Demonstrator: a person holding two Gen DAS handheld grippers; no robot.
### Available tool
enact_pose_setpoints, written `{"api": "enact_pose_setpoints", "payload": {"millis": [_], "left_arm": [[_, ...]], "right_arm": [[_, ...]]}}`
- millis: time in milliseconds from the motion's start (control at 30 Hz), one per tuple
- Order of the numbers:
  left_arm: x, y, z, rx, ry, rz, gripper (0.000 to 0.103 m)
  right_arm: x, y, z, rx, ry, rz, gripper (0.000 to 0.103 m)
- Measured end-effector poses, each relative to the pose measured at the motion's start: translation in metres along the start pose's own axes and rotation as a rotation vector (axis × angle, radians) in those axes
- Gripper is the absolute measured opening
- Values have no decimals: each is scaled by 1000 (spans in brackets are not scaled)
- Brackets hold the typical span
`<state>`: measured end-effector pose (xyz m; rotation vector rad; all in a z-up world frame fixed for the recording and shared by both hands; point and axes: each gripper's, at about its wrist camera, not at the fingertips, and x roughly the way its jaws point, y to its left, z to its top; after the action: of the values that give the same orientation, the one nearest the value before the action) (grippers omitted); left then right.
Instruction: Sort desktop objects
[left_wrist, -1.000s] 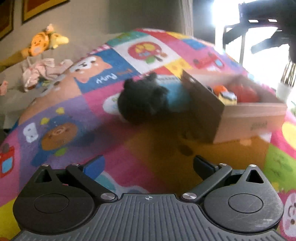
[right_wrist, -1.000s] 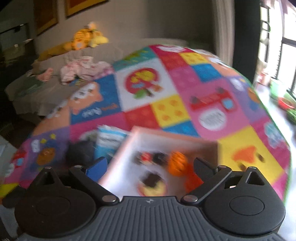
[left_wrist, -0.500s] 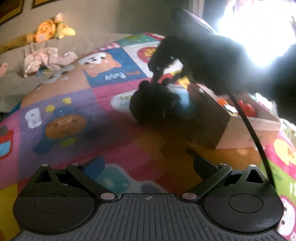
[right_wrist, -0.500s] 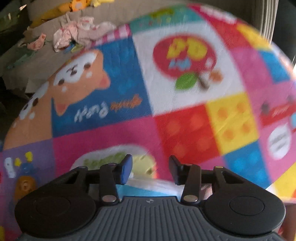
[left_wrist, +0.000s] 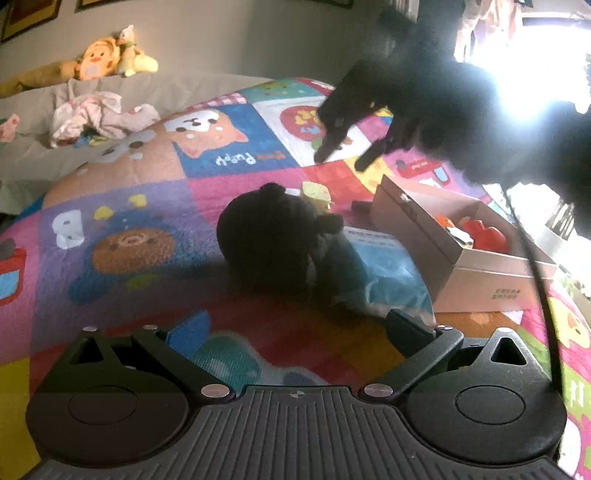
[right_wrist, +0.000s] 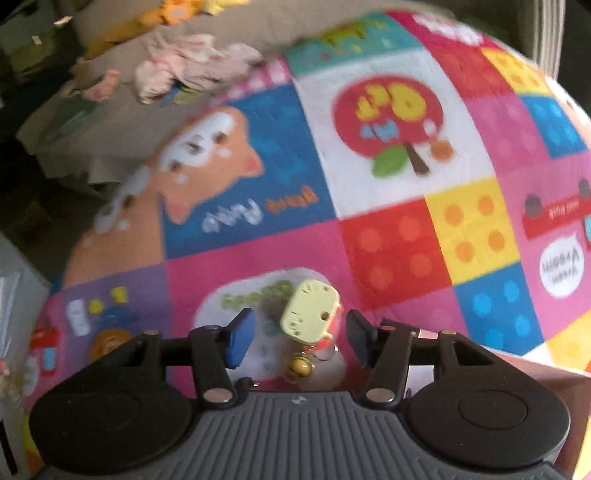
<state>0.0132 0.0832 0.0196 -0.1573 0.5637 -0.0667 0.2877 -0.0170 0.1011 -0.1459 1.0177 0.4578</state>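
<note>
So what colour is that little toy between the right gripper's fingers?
Pale yellow-green toy, with a red underside and a small gold bell below. It shows best in the right wrist view.

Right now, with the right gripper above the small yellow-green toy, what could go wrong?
1. The right gripper is open around the yellow-green toy, which sits off-centre, nearer the black finger; closing may push it aside.
2. The gold bell hangs below the toy and may snag.
3. The right wrist view is blurred, so aim may be off.

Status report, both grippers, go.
Right gripper open, jaws straddling yellow-green charm, not touching. Left gripper open, empty, facing black plush. Nothing blocking.
</note>
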Motion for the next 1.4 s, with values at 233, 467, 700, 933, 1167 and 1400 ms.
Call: {"api": "enact_pose_setpoints", "payload": {"millis": [233,467,700,933,1167,1400], "left_arm": [[0,4,-1,-27,-3,-5,103],[1,10,-1,-64,10,-23,103],[3,11,-1,-71,18,-25,103],[6,15,0,-106,44,-33,103],[6,15,-1,-110,45,-33,103],[6,14,-1,-105,47,-28,103]], "right_arm": [[41,-7,15,-132,60,-215,44],[42,-89,35,147,128,-192,90],[80,-135,23,403,274,-28,96],[80,-84,30,216,264,-19,83],[65,-65,28,159,198,-76,76],[-54,-47,21,107,-107,19,76]]}}
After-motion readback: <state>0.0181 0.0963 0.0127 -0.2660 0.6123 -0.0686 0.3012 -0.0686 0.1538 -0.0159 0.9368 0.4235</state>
